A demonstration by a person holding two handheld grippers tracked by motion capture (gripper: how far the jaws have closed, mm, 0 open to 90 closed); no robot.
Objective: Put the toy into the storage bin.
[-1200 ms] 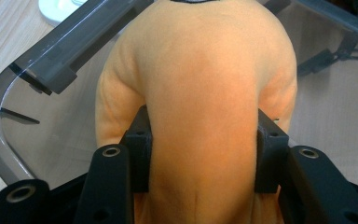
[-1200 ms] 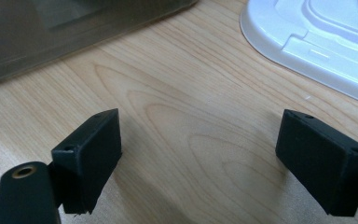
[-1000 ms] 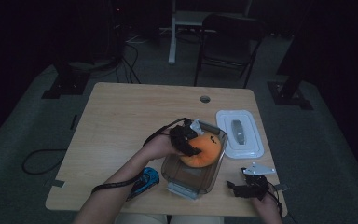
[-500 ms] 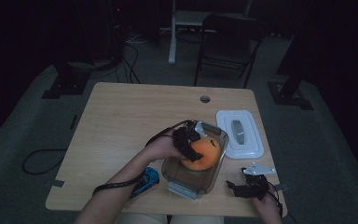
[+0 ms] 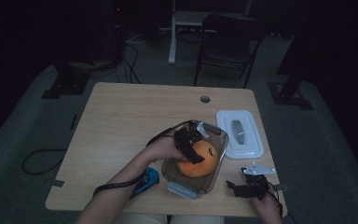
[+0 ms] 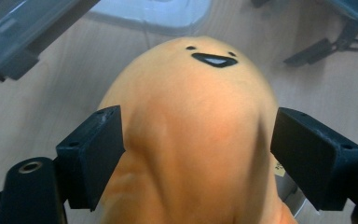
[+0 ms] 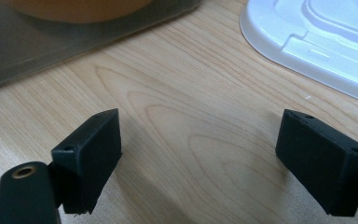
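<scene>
The wooden table (image 5: pixel 135 121) is a light-grained rectangular surface with a round cable hole (image 5: pixel 205 99) near its 12 o'clock edge; it stands on grey carpet in a dark room. A dark chair (image 5: pixel 228 42) stands beyond the 12 o'clock edge, and black cables (image 5: pixel 130 51) trail across the floor toward 11 o'clock. A clear plastic container (image 5: pixel 175 175) sits near the 6 o'clock edge of the table, slightly toward 5 o'clock from centre, with its latch end facing 6 o'clock. Inside it rests an orange plush toy (image 6: pixel 200 126), egg-shaped, with two small dark eyes and an open mouth printed on its far end. The container's white lid (image 5: pixel 240 135) lies flat on the table just beside the container, at its 2 o'clock side, apart from it. A small blue object (image 5: pixel 147 179) lies on the table at the container's 9 o'clock side, partly under the left forearm; its identity cannot be determined in the low light. The left gripper (image 6: pixel 196 140) reaches into the container from 9 o'clock, and its jaws straddle the toy, one at each flank, appearing to contact the fabric on both sides. The right gripper (image 7: pixel 200 154) hovers low over bare wood near the table's 5 o'clock corner, jaws spread wide with nothing between them, the container wall at its 11 o'clock and the lid at its 1 o'clock.
</scene>
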